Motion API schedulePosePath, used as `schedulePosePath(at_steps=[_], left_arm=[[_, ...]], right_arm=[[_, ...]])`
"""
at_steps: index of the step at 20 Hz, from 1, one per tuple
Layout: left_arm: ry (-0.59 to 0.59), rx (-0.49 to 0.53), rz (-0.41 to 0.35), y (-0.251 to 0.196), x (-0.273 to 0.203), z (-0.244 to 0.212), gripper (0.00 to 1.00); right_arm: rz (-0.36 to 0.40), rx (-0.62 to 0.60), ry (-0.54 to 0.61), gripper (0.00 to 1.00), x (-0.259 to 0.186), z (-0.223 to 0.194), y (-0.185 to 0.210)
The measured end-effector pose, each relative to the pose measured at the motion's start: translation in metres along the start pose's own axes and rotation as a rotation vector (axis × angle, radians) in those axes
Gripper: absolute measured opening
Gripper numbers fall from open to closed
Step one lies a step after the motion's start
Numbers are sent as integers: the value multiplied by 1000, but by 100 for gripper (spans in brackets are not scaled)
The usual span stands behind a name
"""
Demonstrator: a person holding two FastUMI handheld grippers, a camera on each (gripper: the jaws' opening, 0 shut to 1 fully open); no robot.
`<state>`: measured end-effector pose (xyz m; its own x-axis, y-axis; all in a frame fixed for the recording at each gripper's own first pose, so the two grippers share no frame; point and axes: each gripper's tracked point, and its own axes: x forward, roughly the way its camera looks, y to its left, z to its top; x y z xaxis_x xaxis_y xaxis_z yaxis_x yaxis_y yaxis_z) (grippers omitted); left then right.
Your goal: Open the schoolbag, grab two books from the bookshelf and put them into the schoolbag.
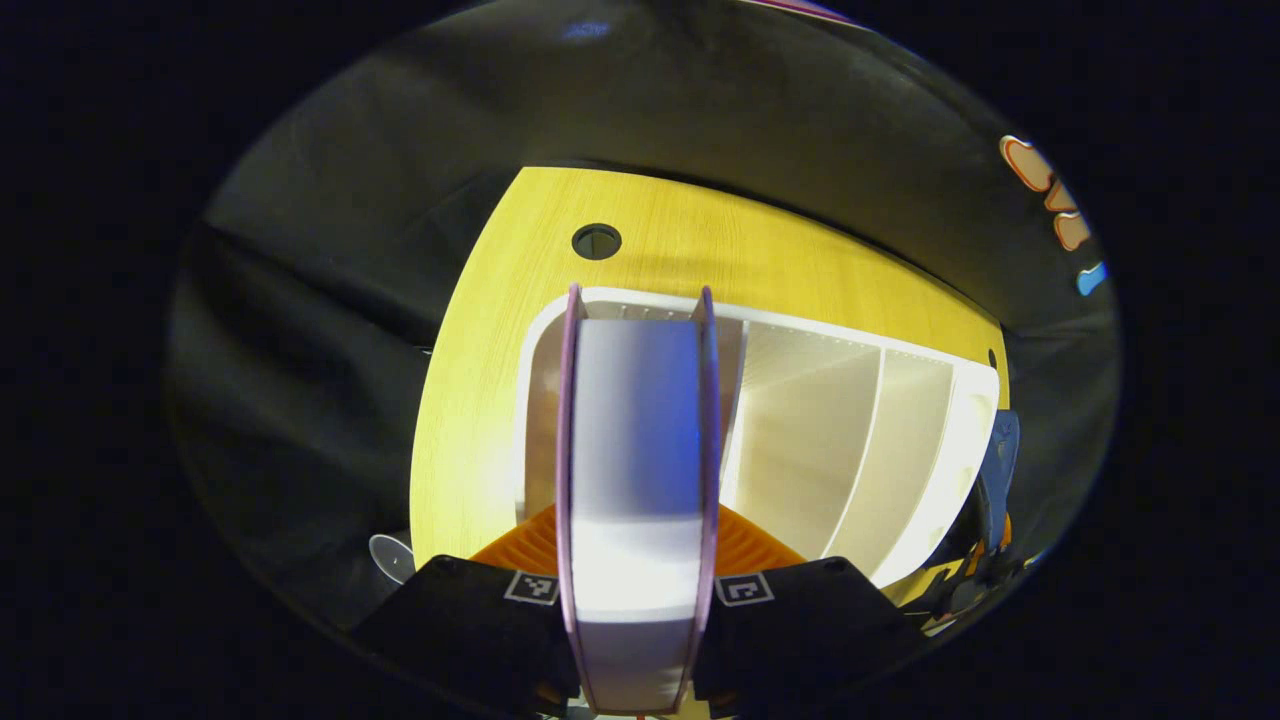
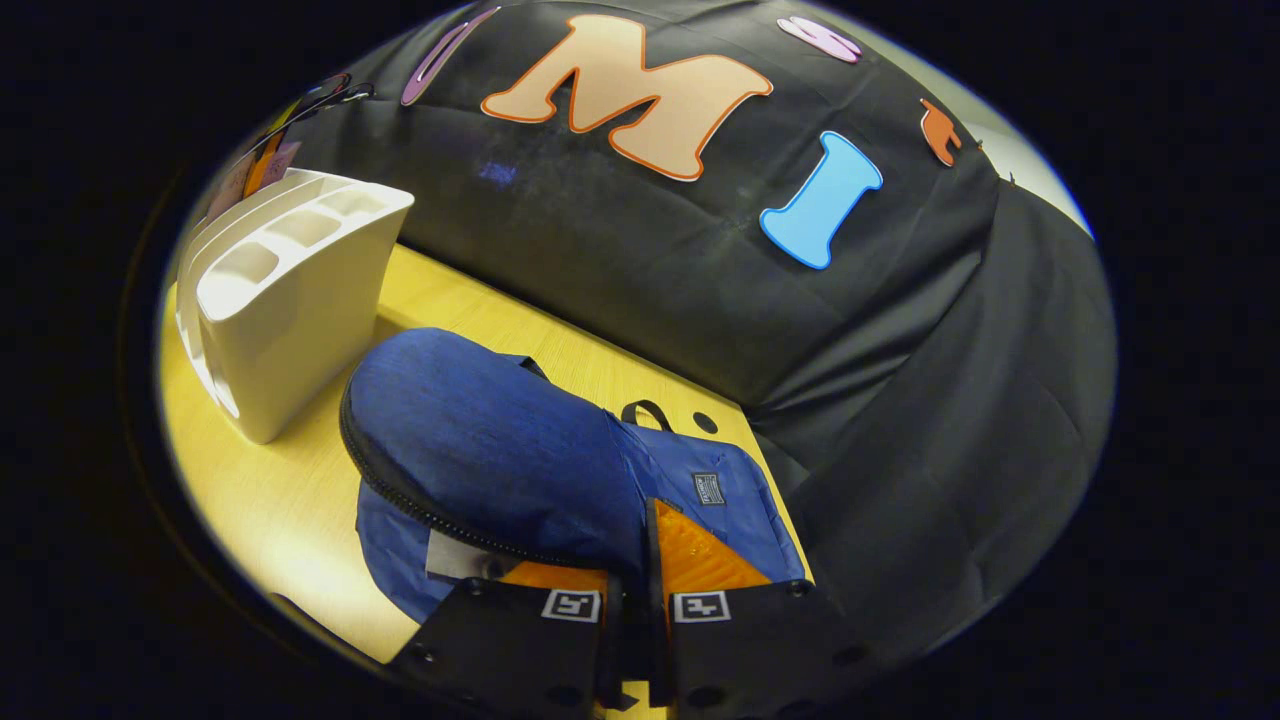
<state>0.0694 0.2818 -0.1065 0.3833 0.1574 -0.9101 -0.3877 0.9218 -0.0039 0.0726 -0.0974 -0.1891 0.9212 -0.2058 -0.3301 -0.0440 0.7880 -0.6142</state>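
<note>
My left gripper (image 1: 637, 535) is shut on a thick book (image 1: 637, 420) with purple covers and a pale page edge, held upright just above the white bookshelf (image 1: 850, 430). The book hides the shelf's left compartments; the compartments to its right look bare. The blue schoolbag (image 2: 500, 450) lies on the yellow table beside the bookshelf (image 2: 290, 290). My right gripper (image 2: 648, 530) is shut on the bag's zipped flap edge and holds the flap raised. A pale flat corner (image 2: 458, 556) shows under the flap inside the bag. A blue bit of the schoolbag (image 1: 1000, 460) shows past the shelf's right end.
The yellow table (image 1: 470, 400) has a round cable hole (image 1: 597, 241) behind the shelf and another small hole (image 2: 705, 422) near the bag's carry loop (image 2: 648, 410). Black cloth walls stand close behind the table. Something colourful (image 2: 262, 160) sticks up at the shelf's far end.
</note>
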Motion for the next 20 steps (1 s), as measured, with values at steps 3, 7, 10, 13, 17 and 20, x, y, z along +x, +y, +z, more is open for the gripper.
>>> schedulePosePath(at_steps=[3, 7, 10, 13, 17, 20], left_arm=[[-24, 21, 15, -6, -31, -2, 39], [-8, 15, 58, -10, -70, -15, 39], [-9, -8, 77, -14, -98, -23, 39], [-7, -21, 90, -21, -128, -34, 39], [-18, 12, 99, -39, -165, -47, 39], [-55, 48, 92, -63, -186, -50, 39]], right_arm=[[4, 3, -10, 14, -2, -1, -1], [20, 15, -30, 13, -1, -1, -1], [43, 1, -52, 13, -1, -1, 0], [67, 8, -68, 15, -1, -2, 0], [87, 9, -84, 10, -2, -3, 1], [97, 14, -91, 15, -2, -3, 1]])
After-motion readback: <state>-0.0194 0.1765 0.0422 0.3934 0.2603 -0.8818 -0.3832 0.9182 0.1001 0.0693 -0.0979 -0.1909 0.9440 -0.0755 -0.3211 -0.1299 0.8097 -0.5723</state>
